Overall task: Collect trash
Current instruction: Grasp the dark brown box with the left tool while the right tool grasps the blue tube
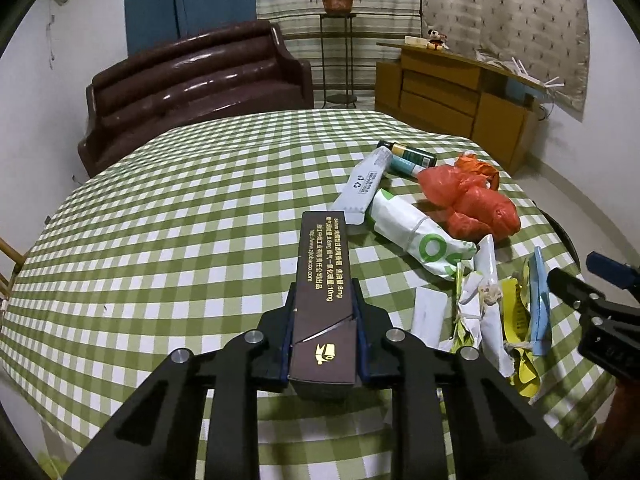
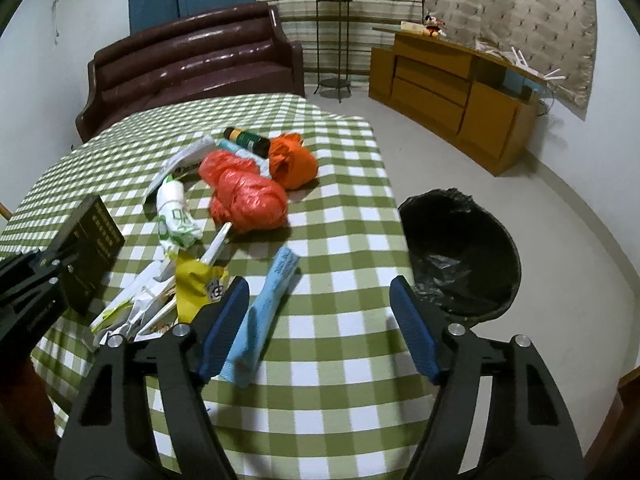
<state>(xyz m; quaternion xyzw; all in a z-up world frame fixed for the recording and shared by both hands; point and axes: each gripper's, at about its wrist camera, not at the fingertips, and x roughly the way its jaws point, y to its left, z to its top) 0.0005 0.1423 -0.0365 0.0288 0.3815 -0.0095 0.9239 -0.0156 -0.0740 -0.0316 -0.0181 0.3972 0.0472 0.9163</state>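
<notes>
1. Two grippers work over our green-checked tablecloth point(image 2: 344, 240).
2. Our left gripper point(image 1: 323, 300) is clamped narrow on a dark brown cigarette carton point(image 1: 322, 276).
3. Our right gripper point(image 2: 320, 320) stands fairly wide; a light blue wrapper point(image 2: 264, 312) lies between its fingers, touching the left pad point(image 2: 224, 328) only.
4. Red plastic bags point(image 2: 244, 192), a toothpaste tube point(image 1: 366, 184) and paper scraps point(image 1: 484, 308) are strewn beyond.
5. A black-lined bin point(image 2: 460, 256) sits beside the table.

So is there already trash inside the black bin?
No, the black bin beside the table shows only its dark liner inside, and the trash lies on the checked cloth.
</notes>
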